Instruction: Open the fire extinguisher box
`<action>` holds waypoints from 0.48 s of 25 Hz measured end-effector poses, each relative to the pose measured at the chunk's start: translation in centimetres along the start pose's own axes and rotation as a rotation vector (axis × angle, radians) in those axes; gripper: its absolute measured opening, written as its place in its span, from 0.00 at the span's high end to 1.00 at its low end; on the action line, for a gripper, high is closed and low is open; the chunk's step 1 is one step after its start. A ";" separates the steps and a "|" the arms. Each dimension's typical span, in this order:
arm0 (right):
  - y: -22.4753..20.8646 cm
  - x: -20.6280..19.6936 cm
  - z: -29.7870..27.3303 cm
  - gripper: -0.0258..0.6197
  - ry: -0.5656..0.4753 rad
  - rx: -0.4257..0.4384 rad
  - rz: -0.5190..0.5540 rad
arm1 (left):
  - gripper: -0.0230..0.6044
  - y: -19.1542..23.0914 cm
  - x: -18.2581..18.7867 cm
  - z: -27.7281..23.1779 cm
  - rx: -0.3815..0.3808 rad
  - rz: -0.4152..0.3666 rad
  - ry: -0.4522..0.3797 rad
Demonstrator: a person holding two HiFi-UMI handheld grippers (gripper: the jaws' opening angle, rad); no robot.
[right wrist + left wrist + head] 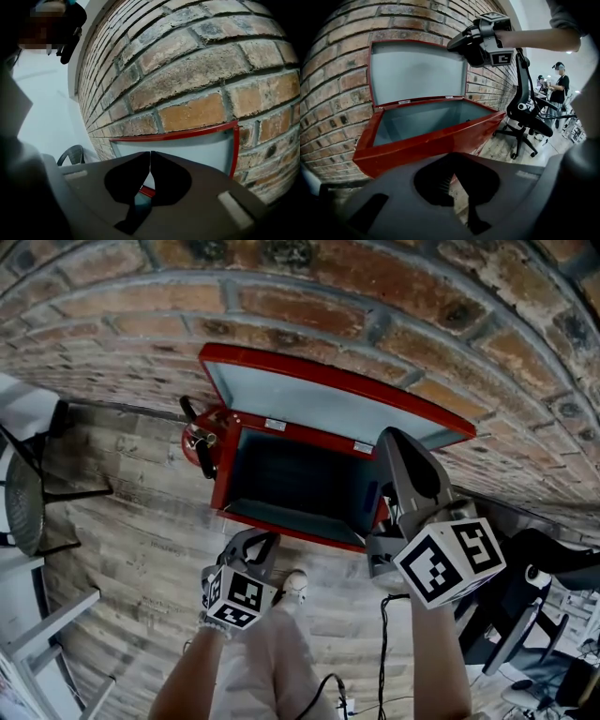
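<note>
The red fire extinguisher box (291, 531) stands on the wooden floor against the brick wall. Its lid (328, 404) is swung up and leans back on the bricks, and the dark inside is bare. A red extinguisher (199, 437) stands by the box's left side. My right gripper (389, 439) hangs above the box's right end near the lid's corner, shut with nothing between its jaws. The right gripper view shows its tips (150, 153) meeting in front of the lid (187, 150). My left gripper (261, 538) is low in front of the box's front rim (422, 140), shut and holding nothing.
A black office chair (525, 108) stands right of the box. A dark plastic chair (23, 493) is at the far left. A cable (382, 634) runs over the floor by my feet, and one shoe (295, 585) is just before the box. People (558, 91) stand far off.
</note>
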State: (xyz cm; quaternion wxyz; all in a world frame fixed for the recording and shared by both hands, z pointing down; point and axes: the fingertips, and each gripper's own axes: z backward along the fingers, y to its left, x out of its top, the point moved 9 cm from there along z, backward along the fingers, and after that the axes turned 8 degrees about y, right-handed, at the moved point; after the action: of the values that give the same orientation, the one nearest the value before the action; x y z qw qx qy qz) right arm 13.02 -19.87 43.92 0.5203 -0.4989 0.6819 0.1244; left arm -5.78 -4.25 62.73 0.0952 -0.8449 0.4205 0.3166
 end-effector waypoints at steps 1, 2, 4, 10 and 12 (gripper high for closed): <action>0.0 0.0 -0.1 0.96 0.005 0.001 0.011 | 0.96 0.0 0.0 0.0 0.001 0.001 -0.002; 0.0 -0.1 -0.2 0.96 0.013 0.005 0.024 | 0.96 0.0 0.0 0.0 0.001 0.002 -0.003; 0.2 -0.6 -0.3 0.96 0.041 0.022 0.053 | 0.96 0.0 0.0 0.0 0.002 0.003 -0.003; 1.7 -4.4 -0.9 0.89 0.193 0.126 0.162 | 0.96 0.0 -0.1 0.2 0.003 0.008 -0.012; 2.3 -6.0 -1.1 0.86 0.254 0.167 0.211 | 0.96 0.0 -0.1 0.2 0.002 0.010 -0.015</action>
State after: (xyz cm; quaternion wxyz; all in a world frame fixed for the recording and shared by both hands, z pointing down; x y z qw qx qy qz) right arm 10.24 -16.25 48.56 0.4539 -0.3914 0.7984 0.0571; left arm -5.90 -4.05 62.62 0.0978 -0.8402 0.4243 0.3231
